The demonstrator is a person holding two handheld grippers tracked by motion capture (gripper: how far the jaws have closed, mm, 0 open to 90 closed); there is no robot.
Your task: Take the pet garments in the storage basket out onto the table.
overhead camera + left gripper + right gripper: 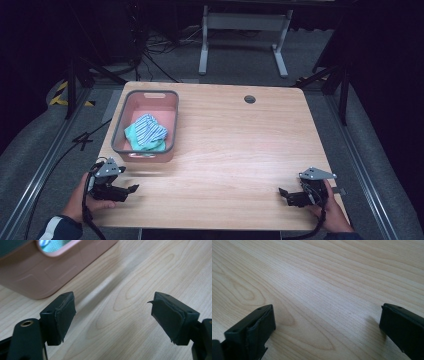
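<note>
In pink plastic basket (172, 107), far left of bench (240, 145): crumpled striped cloth (149, 130), judged soft, light; pinch a raised fold. Left hand-held gripper (134, 189) and right hand-held gripper (281, 192) stood wide, empty.

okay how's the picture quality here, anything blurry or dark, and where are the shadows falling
High view: table brightly lit, floor around it dark. Left gripper view: pink basket soft and out of focus, its shadow running diagonally over the wood. Right gripper view: wood grain sharp, a faint shadow beside the right-hand fingers.

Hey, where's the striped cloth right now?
In the high view, the striped cloth lies inside the pink basket on the table's left side, atop a green cloth, just beyond the left gripper.
</note>
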